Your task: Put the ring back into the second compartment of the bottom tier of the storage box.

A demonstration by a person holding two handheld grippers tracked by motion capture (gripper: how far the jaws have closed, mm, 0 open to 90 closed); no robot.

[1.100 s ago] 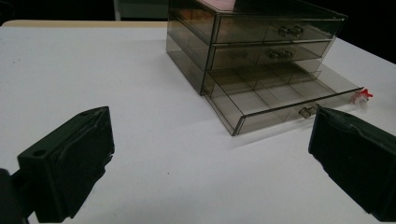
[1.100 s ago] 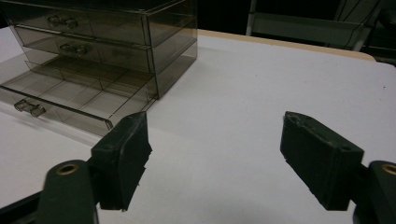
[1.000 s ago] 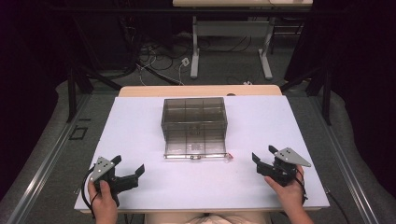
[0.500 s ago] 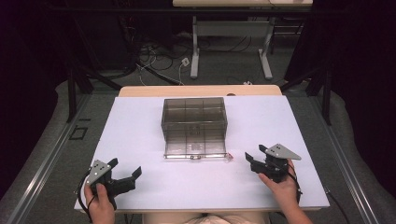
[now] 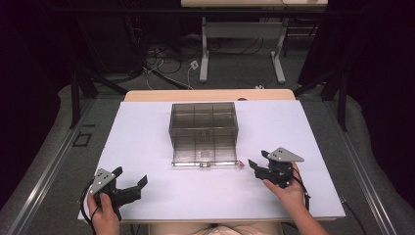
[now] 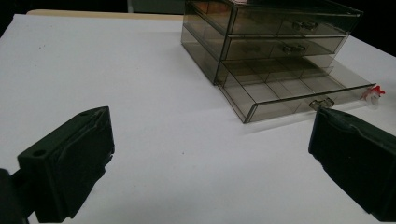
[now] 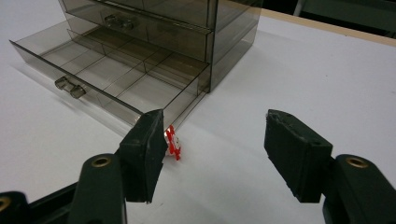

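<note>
Right tongs closing, left pad half-hiding small red piece.

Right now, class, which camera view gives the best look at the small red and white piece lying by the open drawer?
The right gripper view: the small red and white piece lies close, just beyond that gripper's jaw, by the corner of the open drawer. The left gripper view shows it small and farther off; the high view shows a speck.

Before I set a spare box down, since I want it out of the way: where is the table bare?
Bare: the sheet left of the drawer unit, and right of it. Crowded: around the red piece beside the open drawer, where the right gripper reaches.
</note>
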